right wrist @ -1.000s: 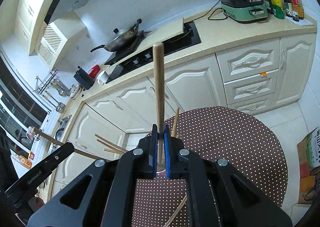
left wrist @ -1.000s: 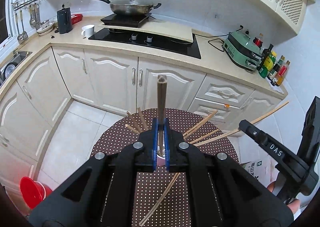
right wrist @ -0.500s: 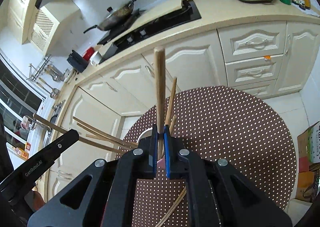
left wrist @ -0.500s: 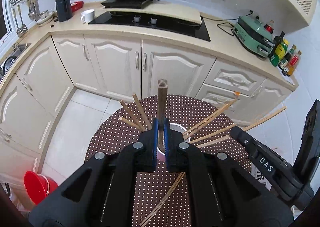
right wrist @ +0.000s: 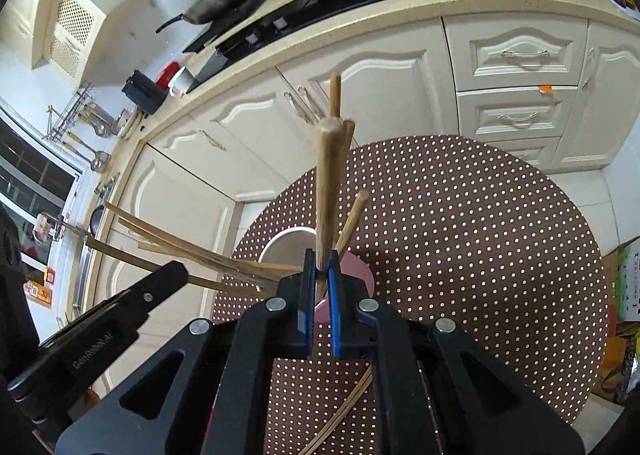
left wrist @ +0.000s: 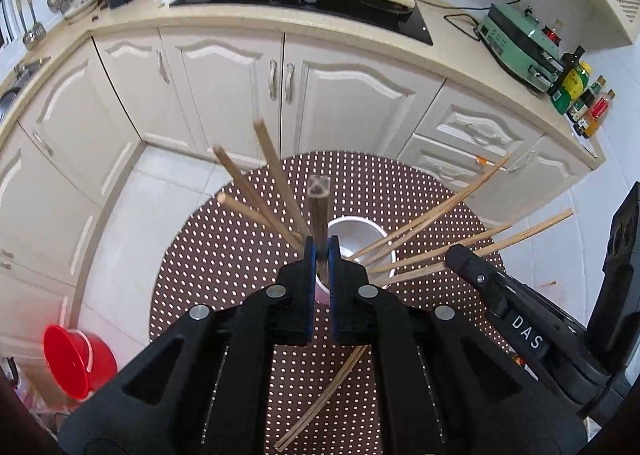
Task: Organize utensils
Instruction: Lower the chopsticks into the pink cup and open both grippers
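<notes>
A dark chopstick (left wrist: 319, 211) is clamped upright between the blue pads of the left gripper (left wrist: 320, 255), its square top end pointing toward the camera. A pale chopstick (right wrist: 327, 191) is clamped in the same way by the right gripper (right wrist: 320, 265). Both grippers are held over a cup (left wrist: 356, 229) with a white inside and a pink wall, which stands on a round table (left wrist: 224, 255) covered with a brown, white-dotted cloth. More chopsticks (left wrist: 436, 223) are seen leaning out of the cup, fanned to both sides. Two further chopsticks (left wrist: 324, 403) are seen lying flat on the cloth, nearer the camera than the cup. In the left view the right gripper's body is seen at the right edge; in the right view the left gripper's body (right wrist: 100, 319) is seen at the lower left. Cream cabinets (left wrist: 224, 83) and a hob (left wrist: 312, 3) are seen behind the table, and a red bucket (left wrist: 74, 363) on the floor.
</notes>
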Action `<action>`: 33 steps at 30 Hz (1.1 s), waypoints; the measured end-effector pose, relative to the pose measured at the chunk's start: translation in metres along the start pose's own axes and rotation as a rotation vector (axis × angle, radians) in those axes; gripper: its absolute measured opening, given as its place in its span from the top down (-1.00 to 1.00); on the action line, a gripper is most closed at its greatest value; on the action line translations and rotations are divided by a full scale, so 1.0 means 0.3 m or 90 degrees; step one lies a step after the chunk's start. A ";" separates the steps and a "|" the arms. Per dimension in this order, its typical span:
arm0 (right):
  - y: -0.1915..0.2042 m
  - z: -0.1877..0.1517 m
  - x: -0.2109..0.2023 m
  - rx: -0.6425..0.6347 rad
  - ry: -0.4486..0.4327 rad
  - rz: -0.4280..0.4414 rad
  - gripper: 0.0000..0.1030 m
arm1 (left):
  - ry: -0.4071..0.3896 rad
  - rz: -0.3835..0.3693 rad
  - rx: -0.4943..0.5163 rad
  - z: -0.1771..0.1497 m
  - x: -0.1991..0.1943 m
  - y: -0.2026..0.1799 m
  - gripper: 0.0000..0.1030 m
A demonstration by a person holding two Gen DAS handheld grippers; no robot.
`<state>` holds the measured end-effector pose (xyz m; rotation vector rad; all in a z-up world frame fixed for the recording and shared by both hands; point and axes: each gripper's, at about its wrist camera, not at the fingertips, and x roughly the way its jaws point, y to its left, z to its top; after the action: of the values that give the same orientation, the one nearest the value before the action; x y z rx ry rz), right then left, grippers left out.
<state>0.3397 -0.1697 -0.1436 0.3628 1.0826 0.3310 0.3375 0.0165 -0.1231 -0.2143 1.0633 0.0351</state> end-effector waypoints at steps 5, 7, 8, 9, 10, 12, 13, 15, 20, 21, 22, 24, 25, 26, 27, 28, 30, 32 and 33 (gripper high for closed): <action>0.012 -0.004 0.036 -0.004 0.019 -0.002 0.91 | -0.003 0.001 0.002 -0.008 0.027 0.012 0.87; 0.015 -0.006 0.045 -0.004 0.024 -0.003 0.90 | -0.008 -0.002 0.004 -0.006 0.030 0.017 0.86; 0.017 -0.007 0.047 -0.005 0.026 -0.001 0.89 | -0.011 -0.004 0.004 -0.007 0.030 0.019 0.86; 0.018 -0.008 0.047 -0.006 0.027 0.003 0.84 | -0.014 -0.005 0.004 -0.006 0.030 0.022 0.86; 0.019 -0.008 0.046 -0.006 0.026 0.004 0.84 | -0.017 -0.008 0.004 -0.007 0.030 0.025 0.86; 0.022 -0.006 0.044 -0.007 0.028 0.003 0.83 | -0.020 -0.015 0.007 -0.010 0.029 0.030 0.86; 0.022 -0.004 0.042 -0.007 0.029 0.003 0.79 | -0.017 -0.020 0.012 -0.011 0.030 0.030 0.86; 0.019 -0.006 0.040 -0.005 0.029 0.001 0.68 | -0.006 -0.028 0.022 -0.011 0.032 0.025 0.86; 0.002 -0.025 0.024 0.010 0.028 -0.001 0.48 | -0.025 -0.034 0.020 -0.031 0.006 0.021 -0.04; 0.001 -0.026 0.021 0.010 0.027 -0.002 0.43 | -0.037 -0.032 0.020 -0.035 -0.006 0.020 -0.04; 0.000 -0.029 0.016 0.009 0.026 -0.003 0.38 | -0.044 -0.029 0.025 -0.038 -0.016 0.015 -0.04; -0.001 -0.032 0.006 0.010 0.023 -0.005 0.33 | -0.039 -0.027 0.030 -0.039 -0.019 0.009 -0.04; -0.002 -0.034 -0.001 0.010 0.021 -0.005 0.29 | -0.039 -0.026 0.030 -0.041 -0.019 0.009 -0.04; -0.004 -0.036 -0.004 0.010 0.019 -0.005 0.28 | -0.039 -0.022 0.031 -0.043 -0.020 0.008 -0.04; -0.005 -0.040 -0.010 0.010 0.018 -0.007 0.24 | -0.037 -0.019 0.032 -0.046 -0.020 0.008 -0.04; -0.005 -0.043 -0.015 0.010 0.017 -0.008 0.22 | -0.036 -0.018 0.032 -0.048 -0.021 0.009 -0.04; -0.005 -0.049 -0.021 0.010 0.016 -0.009 0.20 | -0.035 -0.014 0.032 -0.054 -0.023 0.012 -0.04; -0.006 -0.056 -0.027 0.013 0.016 -0.010 0.18 | -0.035 -0.011 0.032 -0.058 -0.026 0.015 -0.04; -0.007 -0.060 -0.032 0.014 0.015 -0.010 0.16 | -0.035 -0.011 0.032 -0.061 -0.029 0.018 -0.04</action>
<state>0.3195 -0.1734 -0.1446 0.3706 1.1129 0.3107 0.3168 0.0190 -0.1249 -0.1762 1.0066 -0.0008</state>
